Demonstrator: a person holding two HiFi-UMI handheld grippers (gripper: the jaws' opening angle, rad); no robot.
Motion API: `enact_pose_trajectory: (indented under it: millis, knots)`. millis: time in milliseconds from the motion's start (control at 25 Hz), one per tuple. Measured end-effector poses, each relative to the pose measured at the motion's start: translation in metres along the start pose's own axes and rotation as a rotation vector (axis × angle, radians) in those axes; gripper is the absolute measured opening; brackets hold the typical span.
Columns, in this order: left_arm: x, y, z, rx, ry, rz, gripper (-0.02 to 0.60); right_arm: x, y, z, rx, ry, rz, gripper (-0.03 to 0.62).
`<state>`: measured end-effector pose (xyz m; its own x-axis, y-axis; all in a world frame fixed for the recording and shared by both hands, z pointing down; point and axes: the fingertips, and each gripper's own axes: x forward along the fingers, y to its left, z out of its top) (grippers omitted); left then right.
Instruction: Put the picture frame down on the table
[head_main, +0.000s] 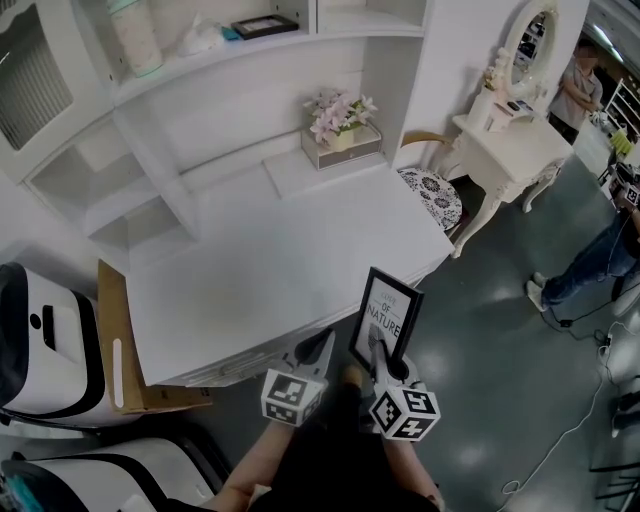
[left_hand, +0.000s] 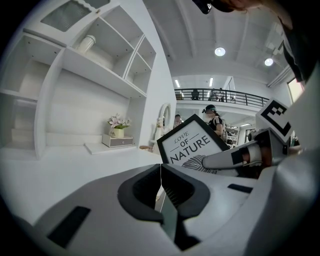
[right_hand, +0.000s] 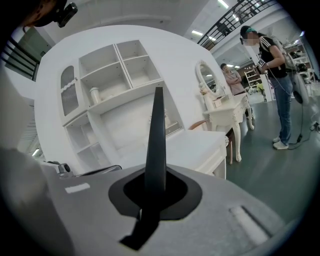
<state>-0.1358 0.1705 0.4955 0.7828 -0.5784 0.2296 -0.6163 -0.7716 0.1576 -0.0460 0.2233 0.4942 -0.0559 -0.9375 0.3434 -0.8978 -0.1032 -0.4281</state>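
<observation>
The black picture frame (head_main: 388, 312) with the print "LOVE OF NATURE" stands upright, just off the front right edge of the white table (head_main: 260, 270). My right gripper (head_main: 378, 347) is shut on its lower edge. In the right gripper view the frame (right_hand: 156, 135) shows edge-on, rising from between the jaws of that gripper (right_hand: 154, 186). My left gripper (head_main: 322, 346) sits just to the left of it at the table's front edge, jaws together and empty. In the left gripper view the frame (left_hand: 192, 142) faces the camera beyond the closed left gripper (left_hand: 160, 172).
A flower box (head_main: 340, 128) stands at the back of the table under white shelves. A chair with a patterned cushion (head_main: 433, 196) and a white dressing table (head_main: 505, 142) lie to the right. A person (head_main: 592, 258) stands on the floor at far right. Cardboard (head_main: 118, 340) leans at the table's left.
</observation>
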Motion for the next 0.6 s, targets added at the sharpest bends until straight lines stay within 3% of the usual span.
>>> enact_pose_trajectory:
  millis: [600]
  knots:
    - [0.055,0.017,0.008,-0.031,0.006,0.062,0.012,0.052,-0.034,0.035,0.006,0.039,0.042,0.014]
